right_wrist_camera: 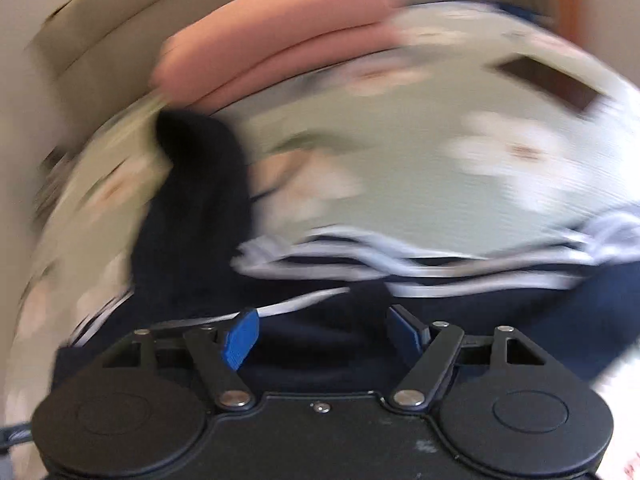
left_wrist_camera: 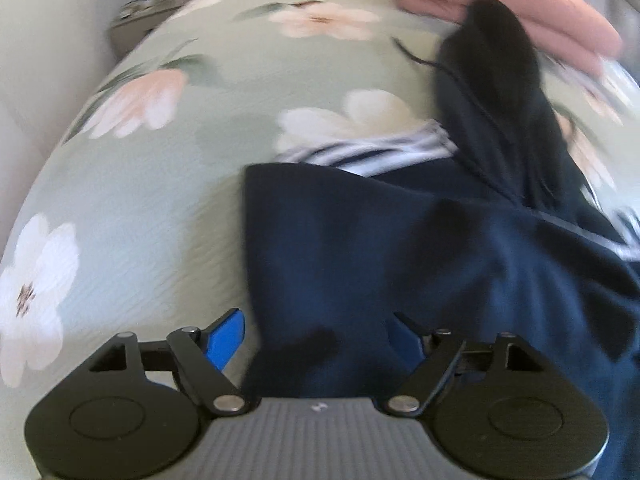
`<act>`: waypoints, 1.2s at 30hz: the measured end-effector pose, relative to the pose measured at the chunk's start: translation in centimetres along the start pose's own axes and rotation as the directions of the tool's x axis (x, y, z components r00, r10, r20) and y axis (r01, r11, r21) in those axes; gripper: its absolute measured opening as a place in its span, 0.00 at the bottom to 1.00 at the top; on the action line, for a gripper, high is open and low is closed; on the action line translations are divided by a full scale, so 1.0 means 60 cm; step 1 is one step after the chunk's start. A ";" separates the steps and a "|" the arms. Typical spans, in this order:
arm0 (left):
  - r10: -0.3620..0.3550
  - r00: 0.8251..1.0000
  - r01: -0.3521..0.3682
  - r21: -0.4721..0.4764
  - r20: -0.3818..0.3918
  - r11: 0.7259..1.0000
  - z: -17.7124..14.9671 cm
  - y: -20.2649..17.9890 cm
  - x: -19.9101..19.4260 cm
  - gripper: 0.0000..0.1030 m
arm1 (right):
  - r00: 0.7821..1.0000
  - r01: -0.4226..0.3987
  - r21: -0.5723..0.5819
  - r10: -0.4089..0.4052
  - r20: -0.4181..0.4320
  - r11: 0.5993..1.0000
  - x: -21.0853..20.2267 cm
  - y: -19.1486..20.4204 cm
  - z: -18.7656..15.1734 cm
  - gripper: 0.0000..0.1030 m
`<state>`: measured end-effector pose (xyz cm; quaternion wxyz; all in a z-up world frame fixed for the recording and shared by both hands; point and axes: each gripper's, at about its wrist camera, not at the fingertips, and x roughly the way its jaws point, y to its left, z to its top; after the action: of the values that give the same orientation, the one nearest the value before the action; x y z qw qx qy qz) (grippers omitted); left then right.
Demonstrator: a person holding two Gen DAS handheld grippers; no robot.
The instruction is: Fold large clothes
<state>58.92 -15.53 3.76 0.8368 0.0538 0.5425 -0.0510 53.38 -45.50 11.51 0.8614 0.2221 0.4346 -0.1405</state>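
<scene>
The navy garment (left_wrist_camera: pixel 360 248) lies on the floral bed (left_wrist_camera: pixel 160 208), directly ahead of both units. Left hand-held gripper (left_wrist_camera: pixel 316 340): released, straddling a fabric edge for pickup. Right hand-held gripper (right_wrist_camera: pixel 324 332): released, above the cloth (right_wrist_camera: pixel 320 344).

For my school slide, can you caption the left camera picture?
Open left tool hovers over a navy garment on a flowered bedspread.

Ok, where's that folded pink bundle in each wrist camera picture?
Left wrist: the pink bundle sits at the top right corner, on the floral bedspread.
Right wrist: the pink bundle lies top centre-left, blurred.
Shared landmark: the dark navy garment, its dark end pointing toward the bundle.
</scene>
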 end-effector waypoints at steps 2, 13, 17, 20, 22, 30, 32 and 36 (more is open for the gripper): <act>0.012 1.000 -0.011 0.063 -0.016 0.998 -0.009 -0.021 0.010 0.78 | 0.994 -0.033 -0.059 0.026 -0.110 0.998 0.054 0.047 0.003 0.83; 0.016 1.000 -0.016 0.036 -0.013 0.999 -0.041 0.021 0.015 0.79 | 0.980 0.059 -0.114 -0.079 -0.184 0.992 0.147 0.001 0.026 0.76; -0.029 1.000 0.029 -0.010 0.000 1.000 -0.035 0.029 -0.007 0.79 | 0.983 0.049 -0.228 -0.087 -0.162 0.972 0.095 0.043 0.010 0.87; -0.041 0.999 0.042 0.031 -0.013 0.999 -0.036 0.016 -0.010 0.79 | 0.951 0.050 -0.355 -0.153 -0.268 0.933 0.117 0.061 -0.022 0.90; -0.041 0.999 0.042 0.062 -0.016 0.997 -0.040 0.008 -0.012 0.79 | 0.908 0.060 -0.417 -0.223 -0.355 0.907 0.151 0.047 -0.051 0.90; -0.069 0.997 0.071 0.125 -0.025 0.990 -0.057 0.003 -0.048 0.79 | 0.947 0.117 -0.318 -0.202 -0.249 0.941 0.114 0.038 -0.044 0.91; -0.087 0.995 0.091 0.109 -0.038 0.990 -0.055 0.005 -0.055 0.79 | 0.948 0.164 -0.243 -0.221 -0.228 0.956 0.088 0.028 -0.035 0.91; -0.094 0.991 0.097 0.037 -0.092 0.995 -0.043 0.000 -0.063 0.79 | 0.923 0.208 -0.221 -0.266 -0.278 0.953 0.068 0.000 -0.023 0.91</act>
<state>55.07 -15.07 6.15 0.8068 0.0475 0.5804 -0.0999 54.82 -45.01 7.47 0.7776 0.1046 0.5972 -0.1665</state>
